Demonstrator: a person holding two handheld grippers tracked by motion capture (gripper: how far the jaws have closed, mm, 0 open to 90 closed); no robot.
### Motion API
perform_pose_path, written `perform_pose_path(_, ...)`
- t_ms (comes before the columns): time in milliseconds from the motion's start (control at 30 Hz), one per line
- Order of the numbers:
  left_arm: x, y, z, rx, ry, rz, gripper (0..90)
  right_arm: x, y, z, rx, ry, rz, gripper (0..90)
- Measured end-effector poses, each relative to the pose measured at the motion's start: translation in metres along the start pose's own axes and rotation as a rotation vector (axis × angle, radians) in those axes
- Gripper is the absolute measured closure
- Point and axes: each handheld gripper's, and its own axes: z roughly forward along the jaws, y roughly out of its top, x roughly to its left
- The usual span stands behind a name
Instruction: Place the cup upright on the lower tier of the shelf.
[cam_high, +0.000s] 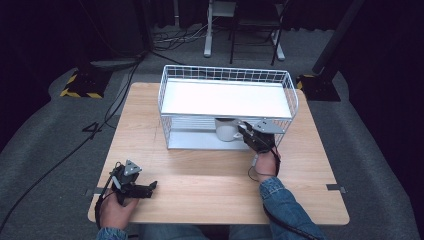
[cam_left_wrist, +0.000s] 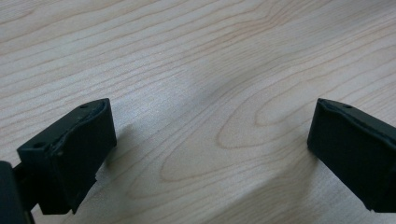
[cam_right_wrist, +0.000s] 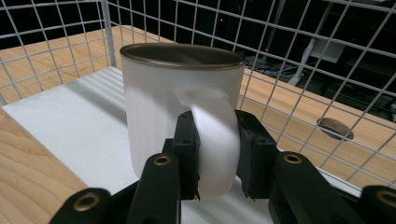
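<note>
Right gripper (cam_right_wrist: 215, 154): jaws closed on the handle of the white mug (cam_right_wrist: 177, 98), one pad on each side of the loop; in the high view it sits at about 3 o'clock of the table's middle, reaching into the rack's lower level.
Left gripper (cam_left_wrist: 210, 154): jaws wide apart, nothing between them, only bare wood below; in the high view it rests near the table's 7 o'clock corner (cam_high: 132, 182).
Mug: upright on the white lower shelf (cam_right_wrist: 70, 121) of the wire rack (cam_high: 227, 75), toward the shelf's right half, handle facing the person.
Handling, as a judgement: likely ceramic, so stiff, fairly heavy for a handle grip, and breakable; the glazed loop looks slick, and the body may swing or tip about the pads once lifted. The handle is the one narrow part the jaws can span.
In the way: the rack's upper shelf (cam_high: 225, 97) close overhead and wire mesh behind and beside the mug, so there is little room to lift; the open front at 6 o'clock looks like the free way out.
Farther out: table (cam_high: 150, 125), dark floor, cables beyond at 12 o'clock.
</note>
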Motion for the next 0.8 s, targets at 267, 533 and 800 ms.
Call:
perform_pose_path(267, 0.0, 0.0, 0.0, 0.0, 0.0, 0.0, 1.4, -0.001, -0.006, 0.006, 0.043, 0.009, 0.011, 72.1)
perform_pose_path(533, 0.0, 0.0, 0.0, 0.0, 0.0, 0.0, 1.4, -0.003, -0.013, 0.008, 0.067, 0.014, 0.004, 71.6)
perform_pose_path(800, 0.0, 0.0, 0.0, 0.0, 0.0, 0.0, 1.4, -0.003, -0.012, 0.008, 0.083, 0.011, 0.004, 63.0)
